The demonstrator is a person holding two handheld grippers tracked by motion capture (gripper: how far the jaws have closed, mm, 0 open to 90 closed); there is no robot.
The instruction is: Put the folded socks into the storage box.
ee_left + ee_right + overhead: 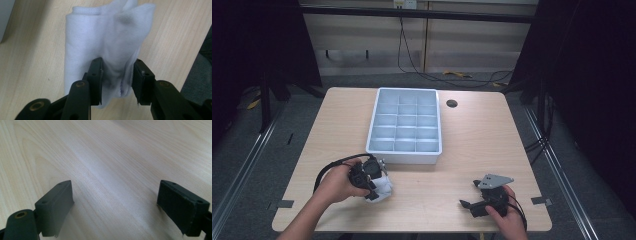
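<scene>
White sock (pixel 102 47), folded, lies on the wooden table (pixel 452 165) near the front edge, at about 7 o'clock from the grey compartment tray (pixel 404 125) and just short of its near wall. In the left gripper view its long axis runs from 6 to 12 o'clock, straight away along the jaws; the ribbed cuff hem sits at the far end, toward 11 o'clock, with loose bunched folds at 1 o'clock.

Left gripper (pixel 117 82): clenched on the sock. The near end of the fabric sits between the two black jaws, both pads pressing into it, cloth pinched and creased between them. The rest of the sock extends beyond the jaw tips toward 12 o'clock. In the high view the left gripper (pixel 373 189) covers much of the sock (pixel 384 187), which pokes out white at its 4 o'clock side.

Right gripper (pixel 115 207): released, jaws wide apart over bare wood. In the high view it (pixel 471 196) rests near the front right of the table, well apart from the sock, at about 3 o'clock from it.

Hard to make out: the sock's toe and heel are lost in the folds; its near end is cut off behind the jaws. Whether the sock is a single one or a pair, cannot tell.
</scene>
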